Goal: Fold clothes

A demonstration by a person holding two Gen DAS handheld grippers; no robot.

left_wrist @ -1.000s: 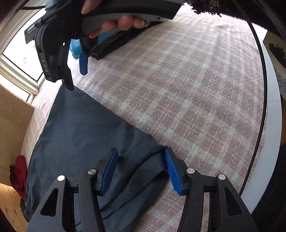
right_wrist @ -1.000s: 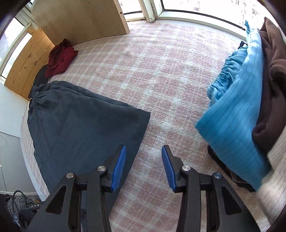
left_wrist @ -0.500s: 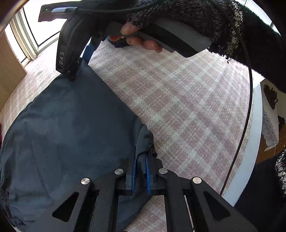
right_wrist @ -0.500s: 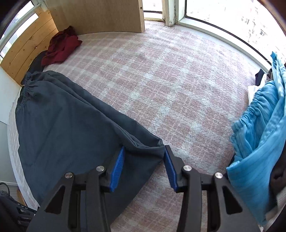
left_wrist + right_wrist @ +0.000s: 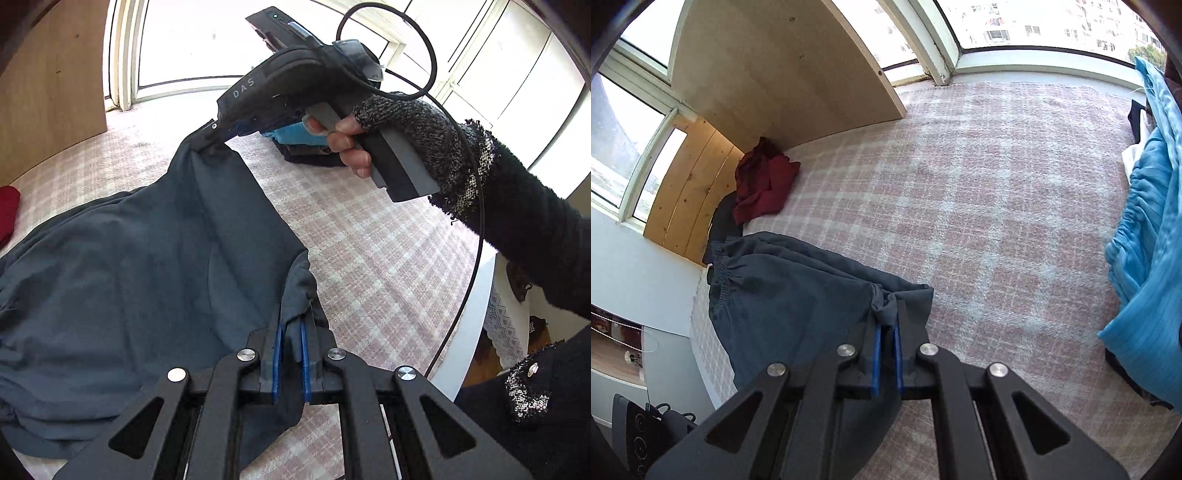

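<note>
I see my right gripper (image 5: pixel 886 360) closed on a bunched corner of the dark blue garment (image 5: pixel 783 306), which lies on the pink checked blanket (image 5: pixel 979 192). A red cloth (image 5: pixel 762 186) lies far behind, and light blue clothes (image 5: pixel 1145 229) are piled at the right.

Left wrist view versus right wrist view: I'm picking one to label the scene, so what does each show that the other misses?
Only the left wrist view shows the person's hand squeezing the right hand-held gripper, and the left hand-held gripper pinching fabric.

Only the right wrist view shows the garment's elastic waistband, the wooden headboard and the right gripper's own closed grasp.

Both show the dark blue garment, the plaid bedspread, the red clothing and the bright blue clothes.
</note>
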